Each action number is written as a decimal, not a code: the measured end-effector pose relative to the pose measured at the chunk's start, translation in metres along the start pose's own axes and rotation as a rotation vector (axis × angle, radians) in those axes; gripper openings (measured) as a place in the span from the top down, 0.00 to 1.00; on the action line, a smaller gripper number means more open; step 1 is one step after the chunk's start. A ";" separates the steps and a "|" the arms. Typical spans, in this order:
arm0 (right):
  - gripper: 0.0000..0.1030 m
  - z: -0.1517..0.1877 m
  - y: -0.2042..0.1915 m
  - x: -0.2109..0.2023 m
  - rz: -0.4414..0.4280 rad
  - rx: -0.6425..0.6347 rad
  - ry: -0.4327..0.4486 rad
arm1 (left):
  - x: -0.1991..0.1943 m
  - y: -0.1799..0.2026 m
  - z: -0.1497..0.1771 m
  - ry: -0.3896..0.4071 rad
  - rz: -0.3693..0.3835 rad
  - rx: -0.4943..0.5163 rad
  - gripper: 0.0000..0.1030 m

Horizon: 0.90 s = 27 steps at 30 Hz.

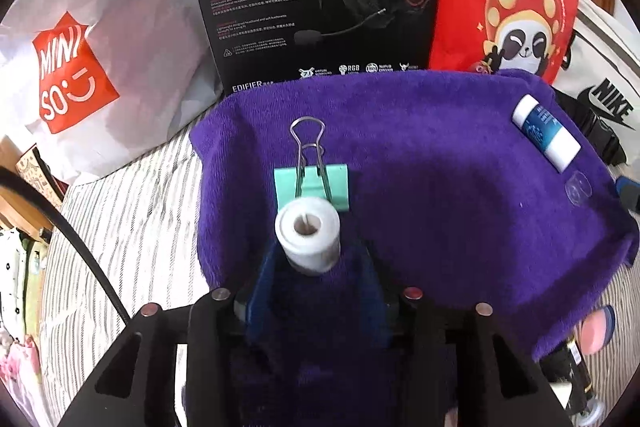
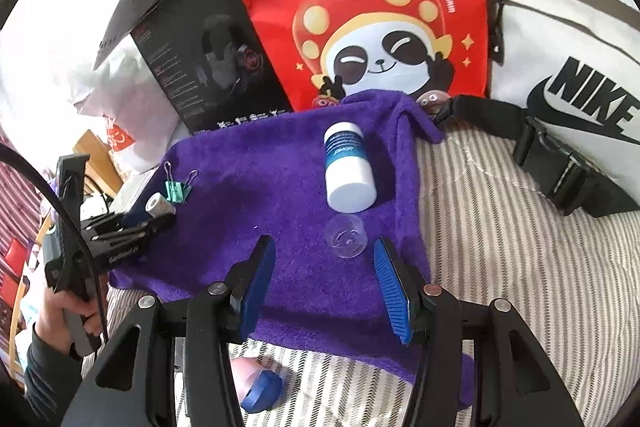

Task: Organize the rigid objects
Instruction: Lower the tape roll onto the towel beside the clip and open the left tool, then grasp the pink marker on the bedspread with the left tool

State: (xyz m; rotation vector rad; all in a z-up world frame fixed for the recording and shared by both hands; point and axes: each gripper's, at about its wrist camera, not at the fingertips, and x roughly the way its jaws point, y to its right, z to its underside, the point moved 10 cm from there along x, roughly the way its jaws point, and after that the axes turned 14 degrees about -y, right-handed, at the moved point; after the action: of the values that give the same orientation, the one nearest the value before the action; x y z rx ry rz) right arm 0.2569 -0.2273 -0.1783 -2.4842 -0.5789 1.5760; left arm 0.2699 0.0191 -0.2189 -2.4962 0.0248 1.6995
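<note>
A purple terry towel (image 2: 280, 163) lies on the striped bed (image 2: 500, 227). On it lie a white-and-blue plastic bottle (image 2: 347, 167) and a mint-green binder clip (image 1: 312, 183). The left gripper (image 1: 316, 267), part open, brackets a small white tape roll (image 1: 308, 233); whether its pads press it cannot be told. The right gripper (image 2: 324, 267) hangs open and empty beside a clear plastic cap (image 2: 346, 237).

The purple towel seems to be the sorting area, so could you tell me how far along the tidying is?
Done: the green binder clip, the white-and-blue bottle and a clear cup lie on the purple towel.
In hand: the white roll sits between the left gripper's fingers.
Left: the right gripper is open and empty.
</note>
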 end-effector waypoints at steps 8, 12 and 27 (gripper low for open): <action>0.50 -0.001 0.007 0.000 0.033 0.004 0.003 | -0.046 0.003 0.029 0.026 0.006 -0.002 0.60; 0.50 -0.002 0.008 -0.003 0.032 0.008 0.010 | -0.071 0.018 0.058 0.036 0.036 0.018 0.53; 0.50 -0.002 0.011 -0.001 0.043 0.008 0.012 | -0.046 0.078 0.105 -0.100 0.094 0.051 0.53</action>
State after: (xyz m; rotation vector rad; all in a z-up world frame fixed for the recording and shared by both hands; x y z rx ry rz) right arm 0.2608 -0.2376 -0.1805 -2.5147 -0.5201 1.5733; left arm 0.1494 -0.0493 -0.2210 -2.4067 0.1767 1.8337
